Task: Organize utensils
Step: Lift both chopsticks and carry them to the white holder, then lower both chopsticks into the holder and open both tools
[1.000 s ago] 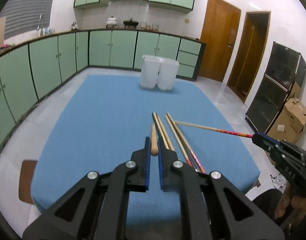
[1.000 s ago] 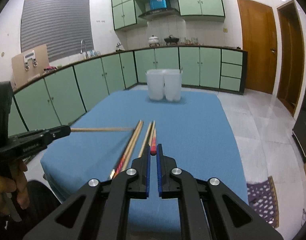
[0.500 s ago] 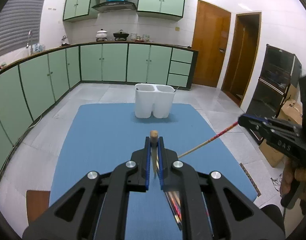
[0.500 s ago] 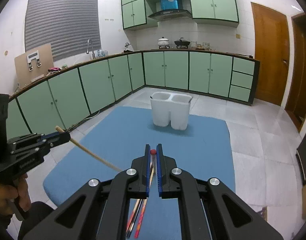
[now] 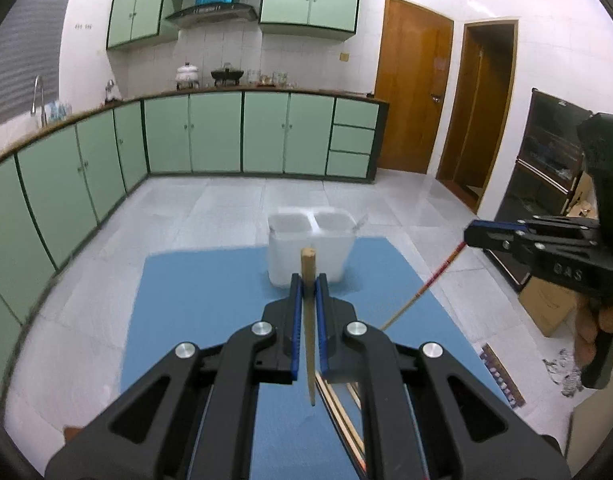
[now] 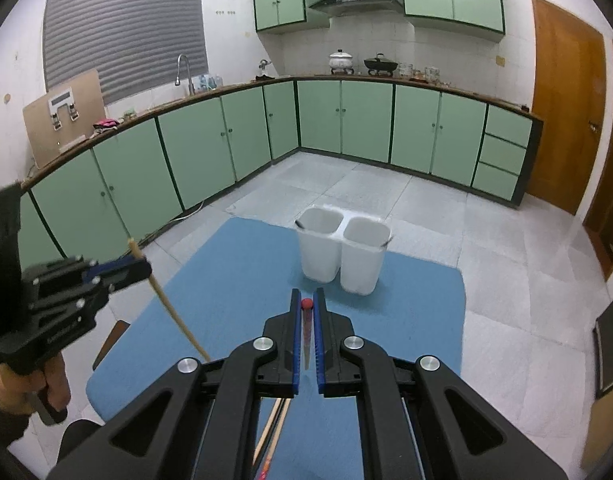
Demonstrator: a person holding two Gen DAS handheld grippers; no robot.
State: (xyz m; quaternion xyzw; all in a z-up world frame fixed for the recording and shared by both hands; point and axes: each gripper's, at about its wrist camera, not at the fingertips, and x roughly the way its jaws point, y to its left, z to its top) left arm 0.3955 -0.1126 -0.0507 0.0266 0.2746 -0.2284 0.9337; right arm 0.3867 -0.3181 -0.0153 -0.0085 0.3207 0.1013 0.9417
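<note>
left wrist view: the left gripper (image 5: 308,280) has its jaws pressed onto a plain wooden chopstick (image 5: 309,320), whose blunt end sticks up past the fingertips and overlaps the front of the white two-cup holder (image 5: 284,264) standing at the far end of the blue mat (image 5: 210,300). the chopstick's thin tip hangs below the jaws, clear of the mat. nearer than the holder, more chopsticks (image 5: 342,408) lie on the mat, mostly hidden behind the gripper body. to the right of the holder the right gripper (image 5: 472,236) pinches a red-patterned chopstick (image 5: 434,280); raised letters on its side look like "das" but are hard to read. a hand (image 5: 598,328) grips its handle, partly cut off at the frame edge.

right wrist view: the right gripper (image 6: 306,306) is clamped on the same red-patterned chopstick (image 6: 306,332), its red end cap showing just short of the holder (image 6: 338,256). small dark objects lean on the holder's rims, too small to identify. left of the holder the left gripper (image 6: 144,266) holds the wooden chopstick (image 6: 166,304) slanting down. lettering on its side is blurred and unreadable. loose chopsticks (image 6: 272,432) are mostly covered by the gripper.
</note>
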